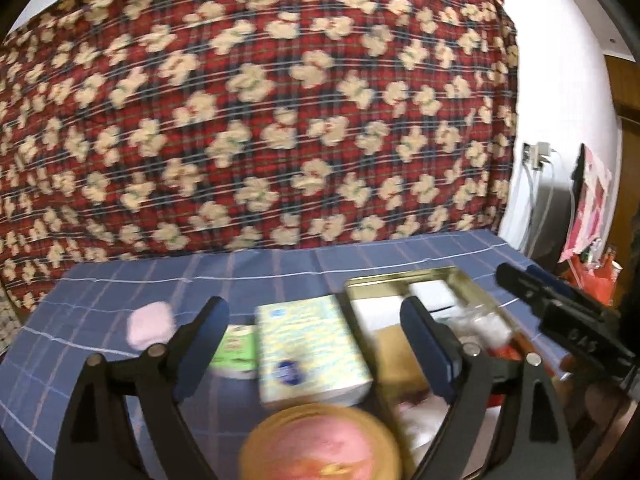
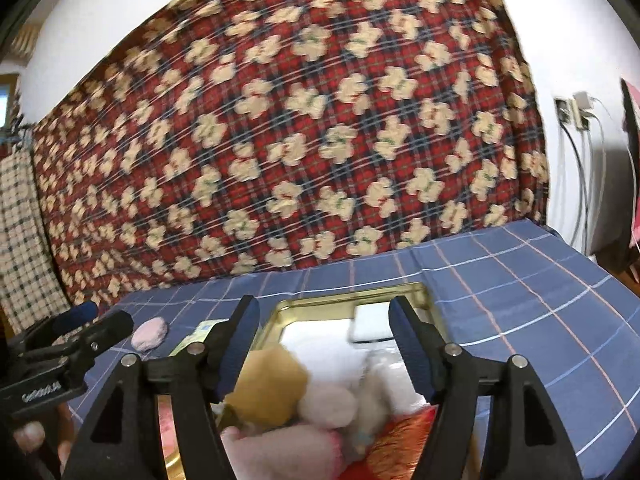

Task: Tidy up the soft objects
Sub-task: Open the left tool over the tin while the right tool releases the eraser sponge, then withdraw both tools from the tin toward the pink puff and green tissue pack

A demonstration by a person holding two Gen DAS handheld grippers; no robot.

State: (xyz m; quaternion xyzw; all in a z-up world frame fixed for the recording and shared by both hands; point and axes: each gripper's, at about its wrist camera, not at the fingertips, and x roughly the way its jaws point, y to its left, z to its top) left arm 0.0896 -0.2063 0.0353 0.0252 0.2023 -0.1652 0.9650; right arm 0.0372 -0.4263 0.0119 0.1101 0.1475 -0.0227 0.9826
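My left gripper (image 1: 316,312) is open above a pale patterned tissue pack (image 1: 310,352), which lies on the blue checked cloth and touches neither pad. A green packet (image 1: 236,350) and a pink soft puff (image 1: 152,326) lie to its left. A round pink item with a tan rim (image 1: 320,444) sits close below the camera. My right gripper (image 2: 324,312) is open over a gold tin (image 2: 352,296). The tin holds a tan plush (image 2: 272,380), a pale pink plush (image 2: 328,404) and white cloth (image 2: 320,340). No pad presses on them.
A red plaid blanket with cream shapes (image 1: 260,120) rises behind the table. The blue checked tablecloth (image 2: 520,300) runs off to the right. A wall socket with cables (image 2: 572,112) and red bags (image 1: 592,276) are at the right. The other gripper (image 2: 106,318) shows at the left edge.
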